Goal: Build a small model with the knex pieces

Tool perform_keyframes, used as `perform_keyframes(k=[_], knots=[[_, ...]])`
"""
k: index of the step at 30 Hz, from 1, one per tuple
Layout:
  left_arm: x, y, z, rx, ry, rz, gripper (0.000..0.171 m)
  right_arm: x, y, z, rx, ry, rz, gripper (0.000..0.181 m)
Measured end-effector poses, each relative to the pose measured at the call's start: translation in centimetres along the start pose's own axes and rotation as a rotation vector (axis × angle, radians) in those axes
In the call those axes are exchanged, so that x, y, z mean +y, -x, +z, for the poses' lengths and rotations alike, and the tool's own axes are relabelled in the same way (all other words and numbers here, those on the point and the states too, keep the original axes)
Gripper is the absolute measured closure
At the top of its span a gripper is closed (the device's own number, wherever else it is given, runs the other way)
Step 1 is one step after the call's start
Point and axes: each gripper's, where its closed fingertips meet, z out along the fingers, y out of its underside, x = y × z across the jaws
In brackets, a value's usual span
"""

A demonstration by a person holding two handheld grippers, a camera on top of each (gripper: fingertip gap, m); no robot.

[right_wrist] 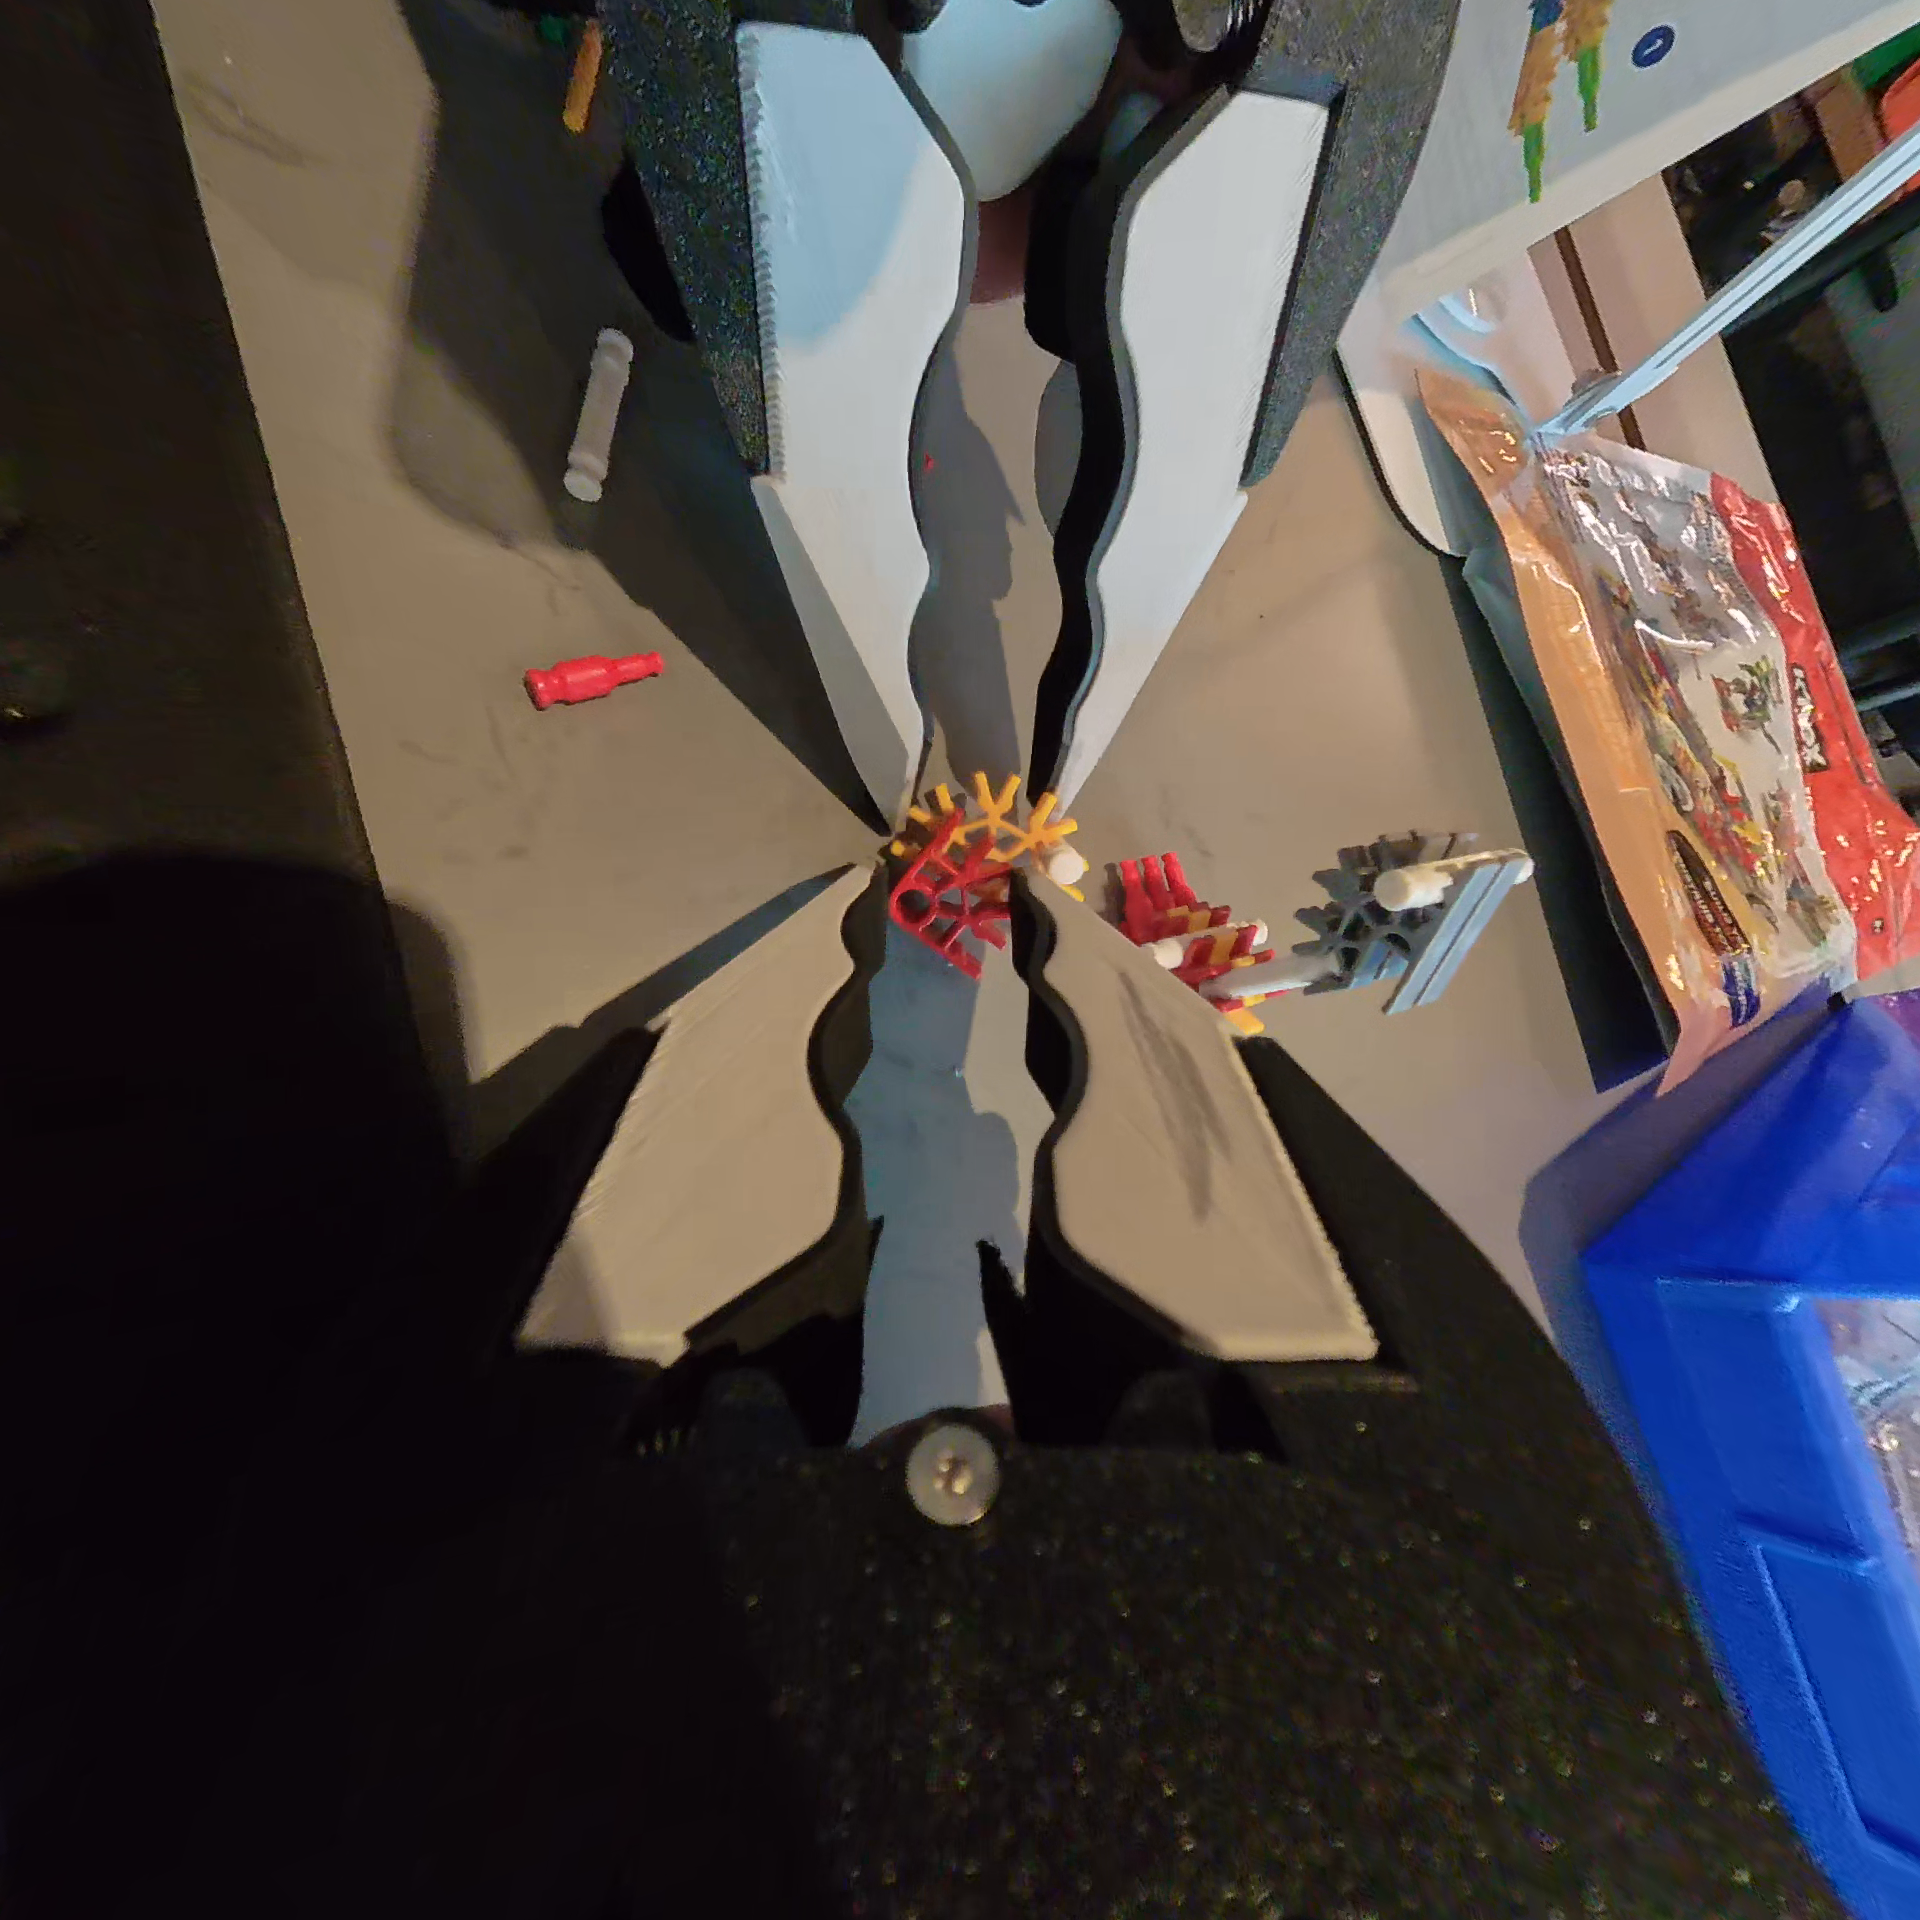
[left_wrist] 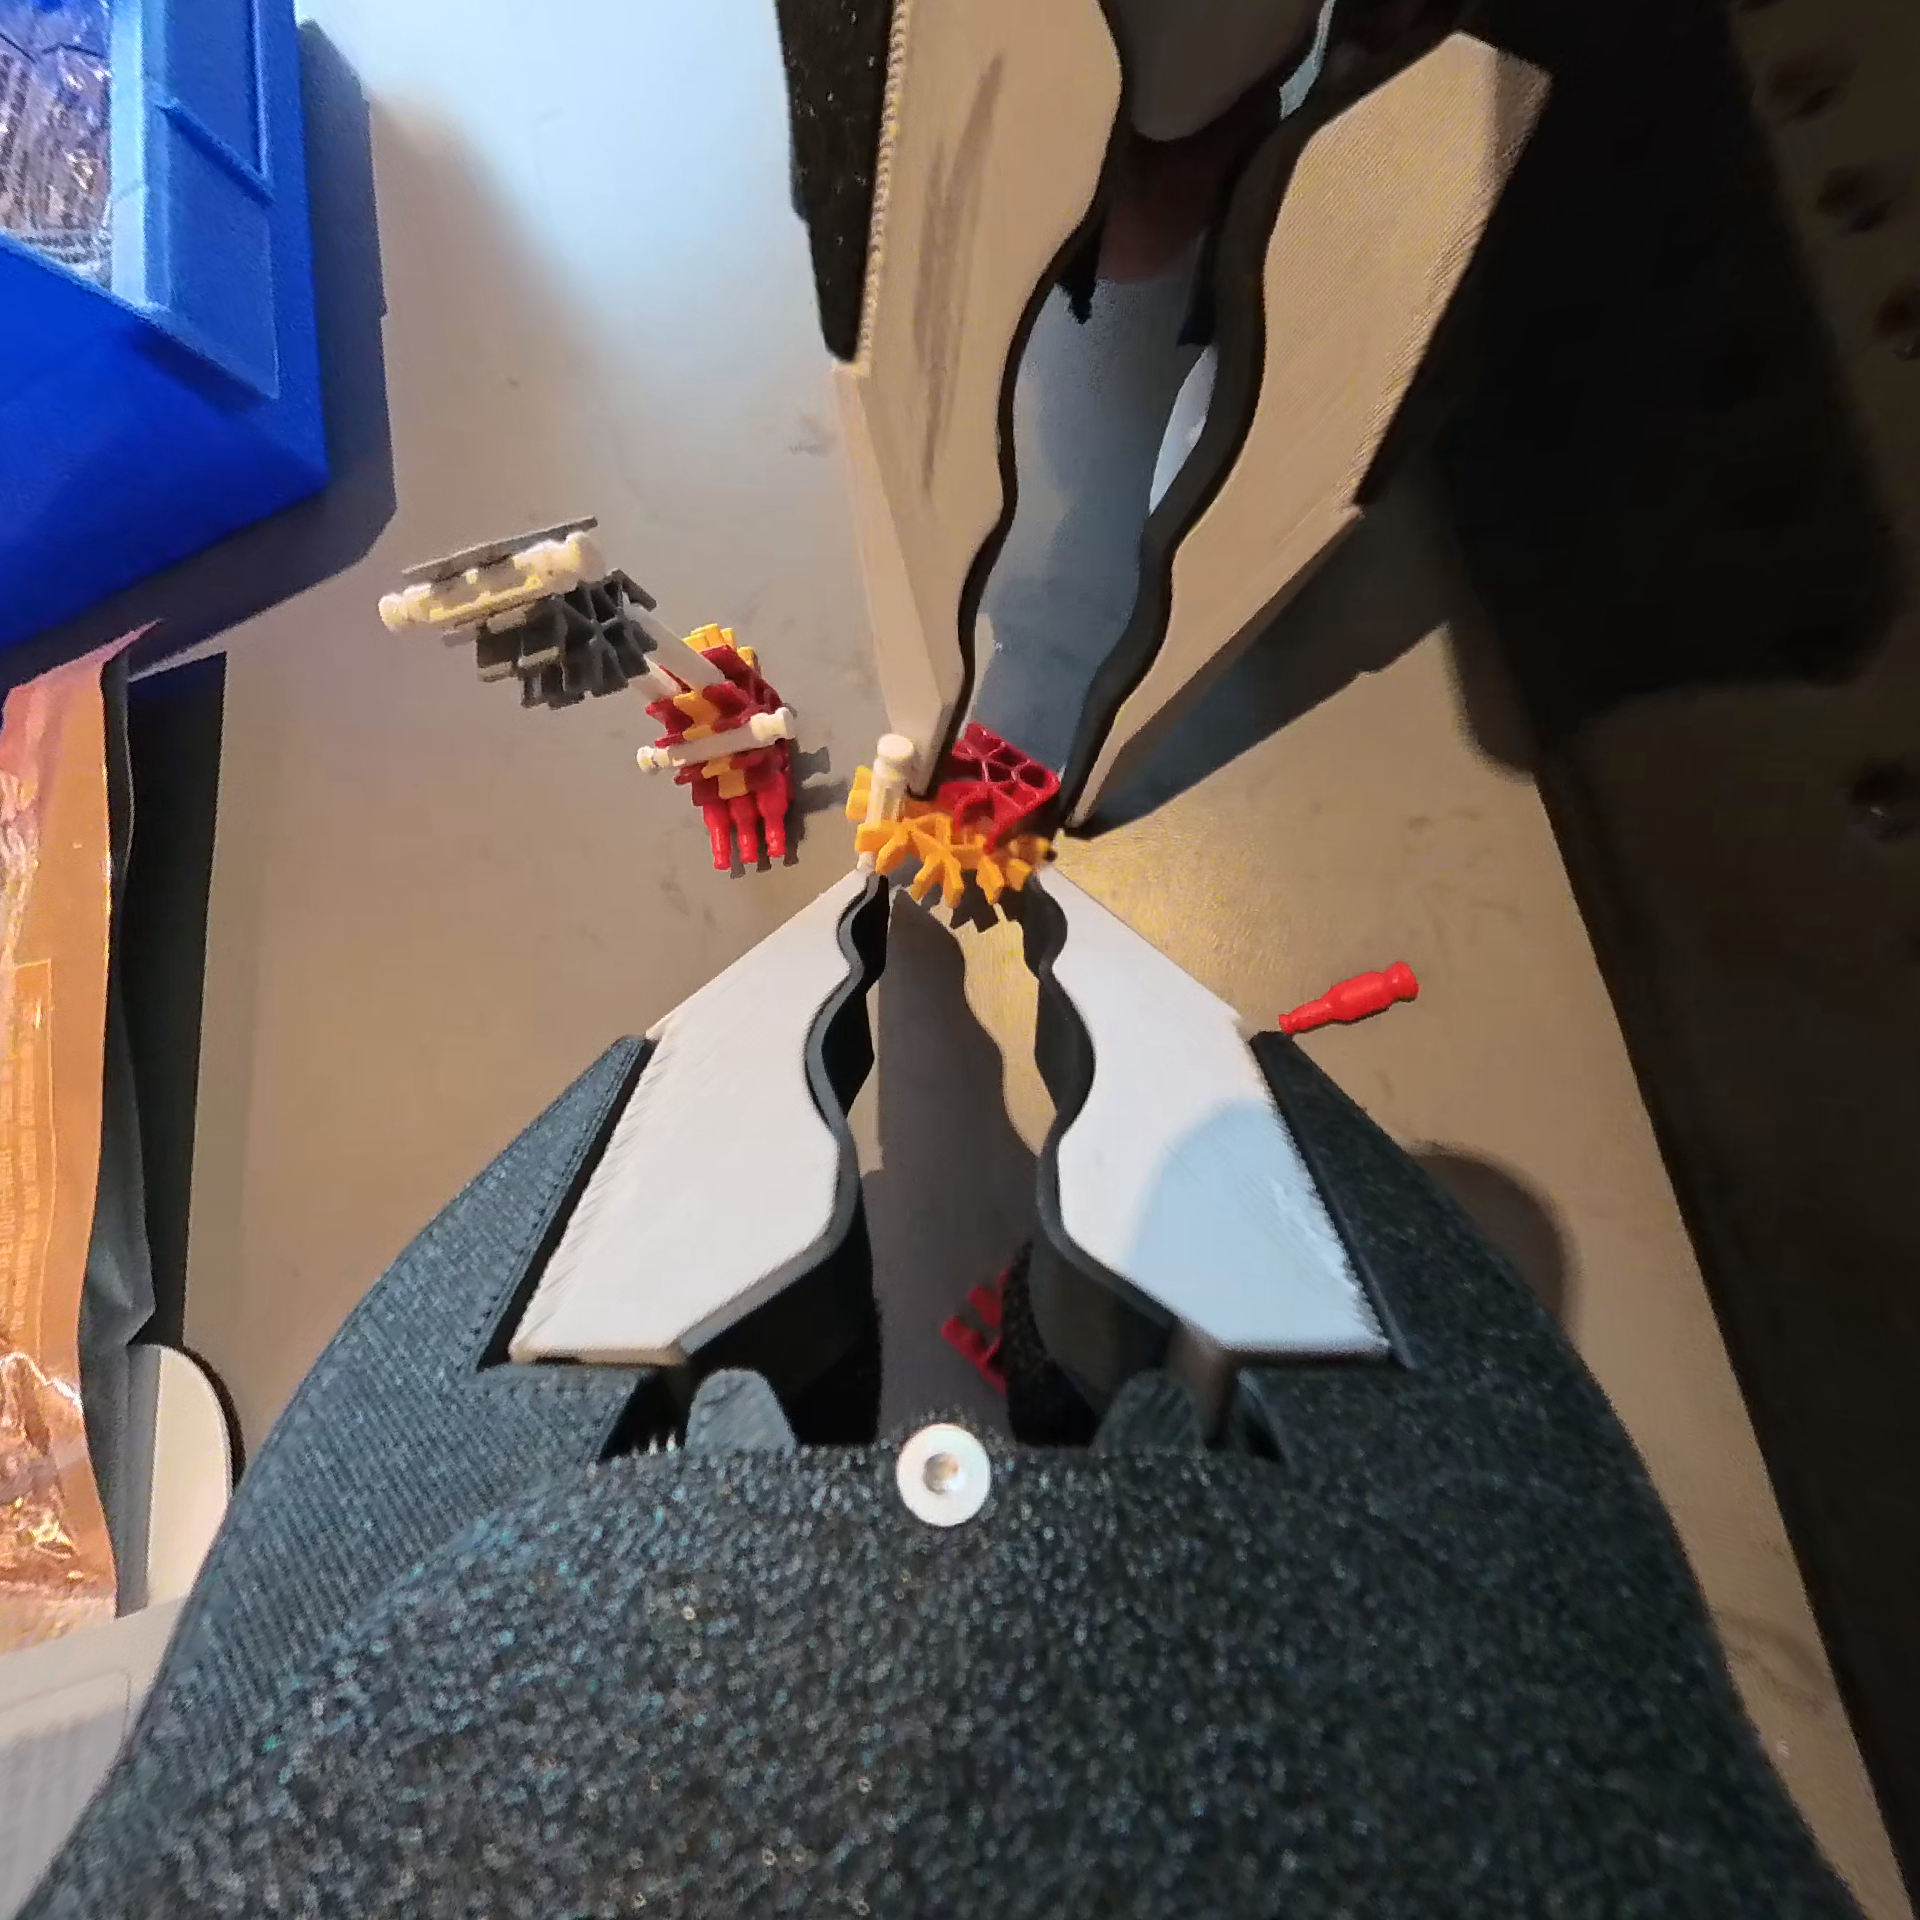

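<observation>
In the left wrist view, your left gripper (left_wrist: 956,883) comes up from below. Its pale ridged fingers, edged with wavy black rubber, are pinched onto a cluster of yellow snowflake-shaped plastic connectors (left_wrist: 940,857) just above the matte beige tabletop (left_wrist: 520,1039). Your right gripper (left_wrist: 997,805) comes down from above and nips a red fan-shaped plastic connector (left_wrist: 1003,779) that joins the yellow ones. A stubby white plastic rod (left_wrist: 891,774) stands at the cluster's left edge. A built assembly of grey, red and yellow connectors on white rods (left_wrist: 623,665) lies near on the left. A short red plastic rod (left_wrist: 1351,997) lies loose on the right, and a glossy blue plastic bin (left_wrist: 156,416) sits well apart.

In the right wrist view, your own jaws are clenched on the red fan piece and the opposite pair on the yellow spokes, tips almost meeting. Beyond lie a loose ribbed white rod (right_wrist: 600,416) and a crinkled printed foil bag (right_wrist: 1714,727).
</observation>
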Motion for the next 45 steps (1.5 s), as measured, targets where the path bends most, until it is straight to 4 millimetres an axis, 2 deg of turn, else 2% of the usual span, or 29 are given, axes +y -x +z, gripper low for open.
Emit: perform_keyframes(k=[7, 8, 9, 14, 16, 19, 22, 25, 29, 32, 35, 38, 41, 45], knots=[[0.0, 0.0, 0.1, 0.010, 0.008, 0.003, 0.148, 0.0, -0.2, 0.1, 0.034, 0.004, 0.044, 0.158], [0.0, -0.3, 0.2, 0.021, 0.006, 0.008, 0.166, -0.1, -0.4, 0.1, 0.057, 0.004, 0.039, 0.153], [0.1, -0.4, 0.5, 0.011, 0.012, 0.020, 0.170, -0.2, -0.4, 0.2, 0.067, 0.006, 0.037, 0.152], [-0.2, -0.2, 0.6, -0.008, 0.011, 0.033, 0.168, -0.1, 0.1, 0.0, 0.059, -0.002, 0.035, 0.159], [-0.2, 0.0, 0.4, -0.014, 0.010, 0.028, 0.164, 0.0, 0.3, -0.9, 0.045, -0.003, 0.051, 0.158], [-0.2, 0.0, -0.1, -0.009, 0.006, 0.023, 0.156, 0.7, -0.1, -3.3, 0.041, -0.010, 0.152, 0.156], [-0.1, 0.0, -0.6, -0.011, 0.012, 0.027, 0.156, 3.2, -0.8, -6.0, 0.064, 0.053, 0.281, 0.149], [0.4, 0.2, -1.1, -0.009, 0.017, 0.010, 0.154, 6.2, -1.1, -7.7, 0.079, 0.136, 0.364, 0.142], [0.9, 0.6, -2.2, -0.028, 0.016, -0.039, 0.148, 8.0, -1.1, -6.9, 0.065, 0.195, 0.370, 0.144], [1.1, 1.1, -2.4, -0.048, -0.004, -0.093, 0.142, 7.6, -1.1, -6.1, 0.013, 0.164, 0.439, 0.150], [1.5, 1.7, -1.6, -0.070, 0.006, -0.135, 0.132, 7.5, -1.5, -5.8, 0.016, 0.154, 0.468, 0.156], [1.3, 2.3, -1.0, -0.077, -0.006, -0.168, 0.131, 7.5, -1.7, -5.6, 0.022, 0.140, 0.468, 0.157], [0.9, 2.6, -0.5, -0.071, -0.017, -0.166, 0.137, 7.2, -1.6, -5.6, 0.025, 0.125, 0.454, 0.157], [0.5, 2.3, 0.4, -0.046, -0.027, -0.139, 0.145, 5.9, -1.5, -5.3, -0.005, 0.070, 0.432, 0.157]])
